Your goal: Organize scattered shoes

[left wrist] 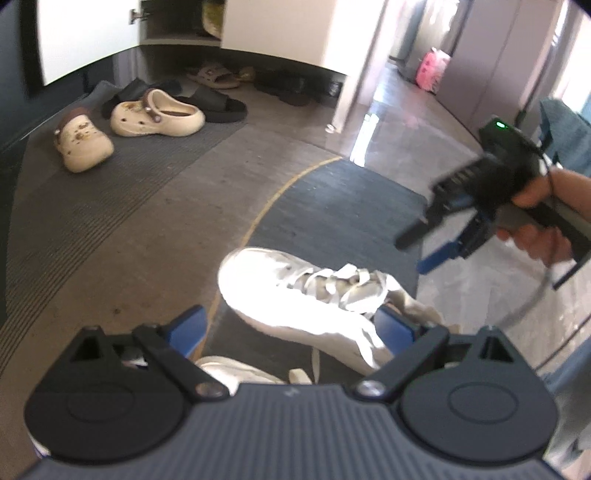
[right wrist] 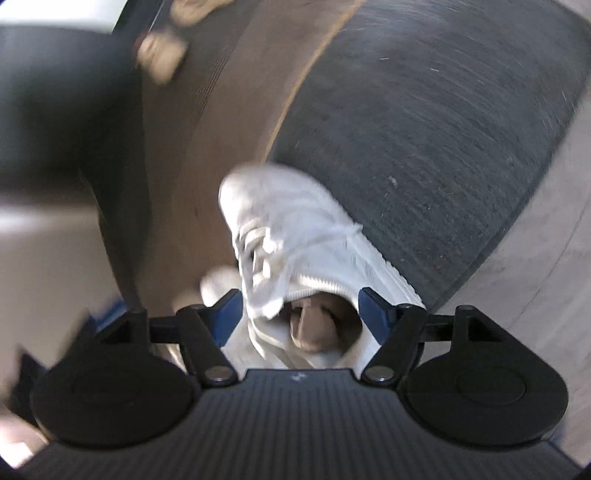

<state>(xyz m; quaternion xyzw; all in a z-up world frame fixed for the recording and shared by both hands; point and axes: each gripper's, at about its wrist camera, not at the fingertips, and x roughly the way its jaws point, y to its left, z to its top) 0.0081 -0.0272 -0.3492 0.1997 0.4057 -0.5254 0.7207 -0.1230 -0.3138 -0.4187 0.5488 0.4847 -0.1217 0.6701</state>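
Observation:
A white lace-up sneaker (left wrist: 295, 295) lies on its side across the edge of a dark mat (left wrist: 340, 206). My left gripper (left wrist: 291, 328) is open wide, with a blue finger on each side of the sneaker. A second white sneaker (left wrist: 229, 373) lies just below, partly hidden by the gripper body. Off to the right, a hand holds my right gripper (left wrist: 413, 254) above the mat, open and empty. In the blurred right wrist view, the right gripper (right wrist: 301, 306) frames the collar of the white sneaker (right wrist: 288, 236) between spread fingers. I cannot tell whether it touches the sneaker.
Two cream clogs (left wrist: 83, 142) (left wrist: 159, 114) and black slides (left wrist: 218, 103) sit on a grey mat (left wrist: 110, 177) at the back left. Beige sandals (left wrist: 214, 75) and dark shoes (left wrist: 295, 88) lie under an open shoe cabinet (left wrist: 177, 33). A hallway runs off to the right.

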